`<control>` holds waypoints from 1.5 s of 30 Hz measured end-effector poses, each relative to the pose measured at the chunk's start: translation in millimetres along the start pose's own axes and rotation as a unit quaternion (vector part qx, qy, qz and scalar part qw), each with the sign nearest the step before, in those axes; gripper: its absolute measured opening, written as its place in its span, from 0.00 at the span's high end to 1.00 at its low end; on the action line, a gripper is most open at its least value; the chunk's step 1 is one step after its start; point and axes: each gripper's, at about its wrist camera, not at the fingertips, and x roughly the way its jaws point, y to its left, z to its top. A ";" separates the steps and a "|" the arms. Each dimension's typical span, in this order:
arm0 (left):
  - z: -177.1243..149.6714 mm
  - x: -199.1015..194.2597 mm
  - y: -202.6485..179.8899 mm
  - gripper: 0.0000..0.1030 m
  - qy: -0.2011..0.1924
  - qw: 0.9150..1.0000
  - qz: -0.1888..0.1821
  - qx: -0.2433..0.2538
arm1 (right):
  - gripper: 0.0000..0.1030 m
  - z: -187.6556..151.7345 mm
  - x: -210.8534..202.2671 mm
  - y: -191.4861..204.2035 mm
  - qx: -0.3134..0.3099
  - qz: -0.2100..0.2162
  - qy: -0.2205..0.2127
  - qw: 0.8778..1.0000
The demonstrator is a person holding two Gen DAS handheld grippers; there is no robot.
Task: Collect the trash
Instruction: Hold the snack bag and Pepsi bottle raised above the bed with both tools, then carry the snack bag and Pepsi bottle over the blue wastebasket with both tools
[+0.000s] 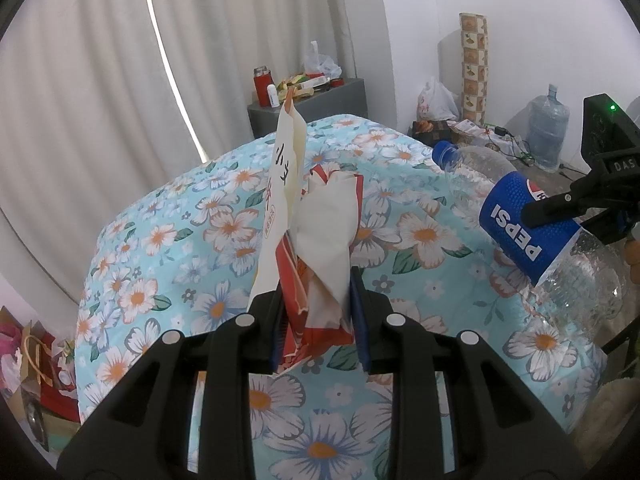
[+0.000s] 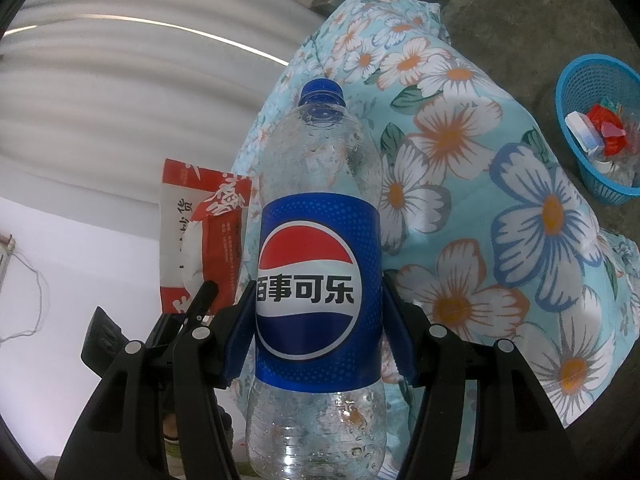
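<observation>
Pepsi bottle (image 2: 318, 240): clear plastic, droplet-beaded inside, glossy blue label, ribbed plastic cap. Wrapper (image 1: 316, 248): creased paper, matt, red print. Bedspread (image 1: 168, 264): soft printed cloth. Basket (image 2: 600, 128): blue plastic mesh. Curtain (image 1: 100, 80): matt pleated fabric.

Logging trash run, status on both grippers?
Left gripper clamped on crumpled paper wrapper. Right gripper clamped on empty Pepsi bottle. Blue basket on floor, path unobstructed.

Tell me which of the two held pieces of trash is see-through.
The Pepsi bottle in the right gripper: clear plastic with a blue cap and label. The wrapper in the left gripper is opaque red-and-white paper.
</observation>
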 end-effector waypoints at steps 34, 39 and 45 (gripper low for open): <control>158.1 28.7 -174.0 0.75 -0.049 0.973 -0.195 0.112 | 0.44 -62.8 -98.7 -90.8 0.146 0.011 -0.228 0.963; 185.1 83.0 -215.4 0.75 0.024 0.953 -0.290 0.078 | 0.44 -81.7 -107.9 -121.8 0.202 -0.031 -0.268 0.942; 190.4 166.8 -274.1 0.73 0.124 0.935 -0.322 0.082 | 0.44 -67.3 -62.6 -143.5 0.235 -0.033 -0.244 0.940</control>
